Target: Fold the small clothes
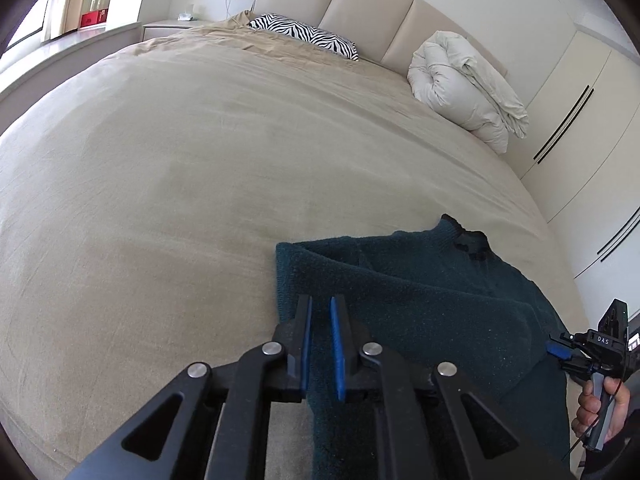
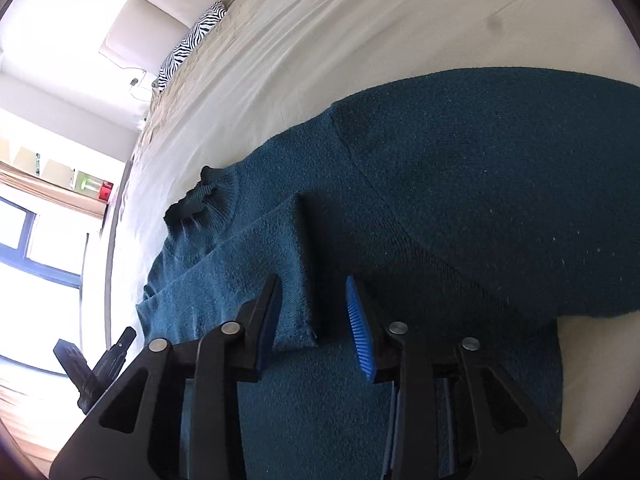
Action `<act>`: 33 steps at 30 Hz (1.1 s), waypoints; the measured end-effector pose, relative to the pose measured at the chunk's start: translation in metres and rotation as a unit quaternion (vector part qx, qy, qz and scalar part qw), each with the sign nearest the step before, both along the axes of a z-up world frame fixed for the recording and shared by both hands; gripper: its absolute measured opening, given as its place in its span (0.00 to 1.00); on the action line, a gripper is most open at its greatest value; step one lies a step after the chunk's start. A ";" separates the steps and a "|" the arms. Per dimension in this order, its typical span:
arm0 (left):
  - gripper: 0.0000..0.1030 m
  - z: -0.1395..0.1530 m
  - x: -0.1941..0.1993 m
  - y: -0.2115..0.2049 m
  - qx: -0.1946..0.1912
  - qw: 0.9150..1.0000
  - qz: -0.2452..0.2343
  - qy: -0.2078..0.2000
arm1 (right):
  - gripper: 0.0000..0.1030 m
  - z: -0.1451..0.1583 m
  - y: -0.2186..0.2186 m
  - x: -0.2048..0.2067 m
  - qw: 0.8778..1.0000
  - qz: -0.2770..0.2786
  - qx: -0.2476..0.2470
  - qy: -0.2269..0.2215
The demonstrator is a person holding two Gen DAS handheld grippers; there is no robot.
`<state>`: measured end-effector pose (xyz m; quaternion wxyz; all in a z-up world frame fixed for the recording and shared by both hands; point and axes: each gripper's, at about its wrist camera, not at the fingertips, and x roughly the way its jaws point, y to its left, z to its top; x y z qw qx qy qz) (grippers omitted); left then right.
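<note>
We hold the left gripper (image 1: pixel 321 314) with its jaws narrowly apart over the edge of one dark green sweater (image 1: pixel 420 300), gripping nothing. Our right gripper (image 2: pixel 314 300) gapes wider above a folded sleeve (image 2: pixel 276 264), also empty. The sweater lies on one beige bed (image 1: pixel 200 168), with one zebra pillow (image 1: pixel 304 34) and one rolled duvet (image 1: pixel 464 88) at the head

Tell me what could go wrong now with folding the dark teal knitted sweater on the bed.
1. The left gripper has a narrow gap over the dark teal knitted sweater; it may pinch only one layer.
2. The right gripper is open around the folded sleeve edge; that edge may slip out.
3. The sweater lies near the beige bed cover's edge and may slide off.
</note>
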<state>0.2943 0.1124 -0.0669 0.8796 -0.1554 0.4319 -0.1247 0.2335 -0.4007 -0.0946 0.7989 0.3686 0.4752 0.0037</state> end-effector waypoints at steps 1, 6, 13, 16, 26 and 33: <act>0.09 0.001 0.003 -0.006 0.003 1.000 -0.009 -0.001 | 0.57 0.005 0.002 -0.005 1.000 -0.004 0.008 -0.013; 0.08 -0.037 0.020 -0.019 0.020 0.998 -0.026 0.048 | 0.59 0.015 0.024 -0.021 0.998 0.031 0.025 -0.039; 0.06 -0.035 -0.010 -0.006 -0.001 0.998 -0.044 0.040 | 0.59 -0.001 0.039 -0.058 0.997 0.058 0.044 -0.019; 0.07 -0.031 -0.032 -0.004 -0.001 0.998 -0.049 0.033 | 0.59 -0.008 0.042 -0.079 0.997 0.060 0.052 -0.023; 0.27 -0.002 -0.019 -0.003 -0.050 0.997 -0.063 0.020 | 0.59 -0.001 0.039 -0.122 0.994 0.068 0.075 -0.043; 0.22 -0.072 0.047 0.034 -0.289 0.946 -0.021 0.142 | 0.59 -0.002 0.022 -0.143 0.993 0.056 0.096 -0.045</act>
